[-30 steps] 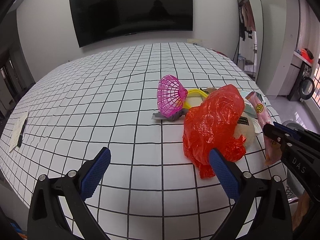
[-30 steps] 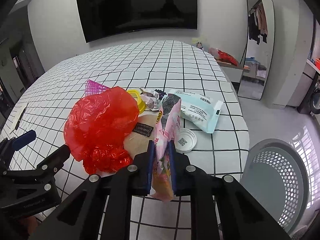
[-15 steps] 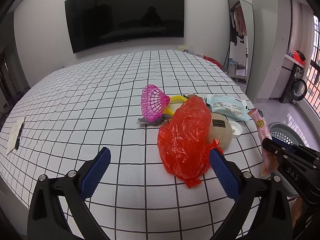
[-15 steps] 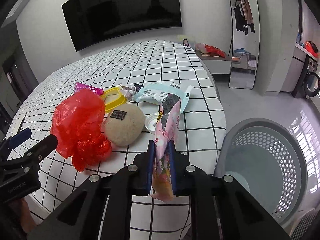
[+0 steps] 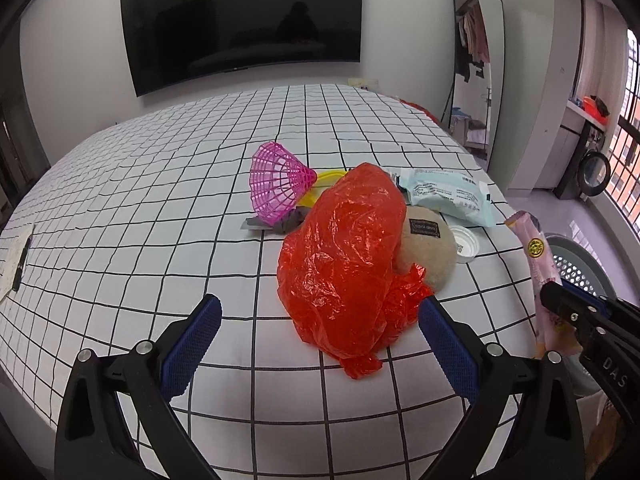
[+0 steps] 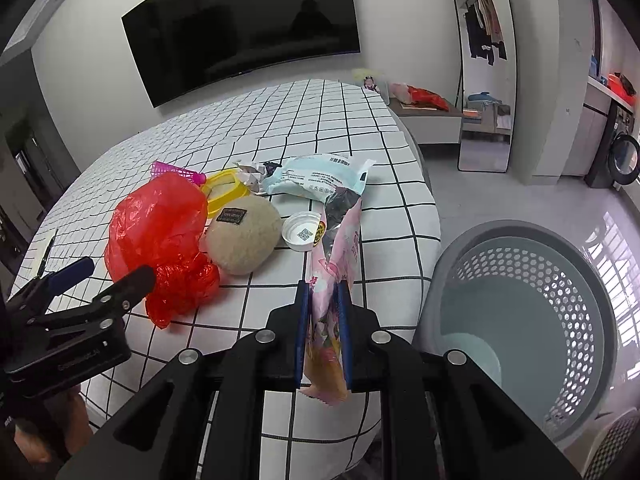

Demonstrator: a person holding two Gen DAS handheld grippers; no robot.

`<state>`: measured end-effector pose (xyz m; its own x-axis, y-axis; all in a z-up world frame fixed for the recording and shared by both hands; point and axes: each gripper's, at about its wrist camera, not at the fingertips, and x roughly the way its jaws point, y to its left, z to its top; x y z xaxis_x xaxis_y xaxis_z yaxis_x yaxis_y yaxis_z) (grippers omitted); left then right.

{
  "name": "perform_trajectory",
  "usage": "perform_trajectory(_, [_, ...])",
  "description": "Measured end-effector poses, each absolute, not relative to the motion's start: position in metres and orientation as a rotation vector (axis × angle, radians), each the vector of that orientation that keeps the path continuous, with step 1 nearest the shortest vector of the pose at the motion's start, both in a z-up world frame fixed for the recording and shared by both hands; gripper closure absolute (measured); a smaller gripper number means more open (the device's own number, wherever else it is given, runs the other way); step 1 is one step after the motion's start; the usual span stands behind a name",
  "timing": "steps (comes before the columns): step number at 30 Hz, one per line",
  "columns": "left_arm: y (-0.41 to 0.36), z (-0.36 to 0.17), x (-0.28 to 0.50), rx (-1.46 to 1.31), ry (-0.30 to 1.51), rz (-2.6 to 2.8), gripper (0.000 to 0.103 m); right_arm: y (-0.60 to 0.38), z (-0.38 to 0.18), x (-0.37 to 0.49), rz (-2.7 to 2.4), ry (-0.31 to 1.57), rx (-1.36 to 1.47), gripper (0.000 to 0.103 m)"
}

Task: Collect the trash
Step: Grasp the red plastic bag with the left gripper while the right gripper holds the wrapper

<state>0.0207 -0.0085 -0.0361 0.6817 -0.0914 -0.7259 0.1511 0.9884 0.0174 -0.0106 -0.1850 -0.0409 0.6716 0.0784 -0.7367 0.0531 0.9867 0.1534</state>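
Right gripper [image 6: 323, 320] clenched on a long pink foil wrapper [image 6: 334, 256], axis toward 12 o'clock; perforated grey basket [image 6: 520, 320] at 3 o'clock. Left gripper [image 5: 320, 328] released, facing the crumpled red plastic bag [image 5: 348, 264].

Readable text is scarce. "DAS" in white letters stands on the black body of the right gripper [image 5: 560, 300], seen at the left wrist view's right edge. Beside the beige plush ball [image 6: 244, 236], the white cap [image 6: 302, 232] carries a QR code, unreadable. The ball's dark label [image 6: 231, 216], the pale blue packet [image 6: 320, 176] print and barcode, and the pink wrapper [image 6: 332, 256] yellow seal are too small to read.
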Motion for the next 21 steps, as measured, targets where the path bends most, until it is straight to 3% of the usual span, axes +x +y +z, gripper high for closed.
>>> perform_trajectory(6, [-0.010, -0.044, 0.032, 0.063, 0.816, -0.129, 0.008, -0.190, -0.040, -0.016, 0.007, 0.829, 0.175, 0.089])
perform_trajectory(8, [-0.011, -0.045, 0.033, 0.064, 0.819, -0.137, 0.026, -0.192, -0.040, -0.018, 0.004, 0.829, 0.178, 0.089])
perform_trajectory(15, [-0.010, -0.041, 0.023, 0.035, 0.815, -0.178, 0.069, -0.199, -0.042, -0.025, -0.010, 0.831, 0.191, 0.089])
perform_trajectory(21, [-0.008, -0.025, 0.010, 0.034, 0.787, -0.187, 0.070, -0.208, -0.038, -0.033, -0.026, 0.819, 0.202, 0.090])
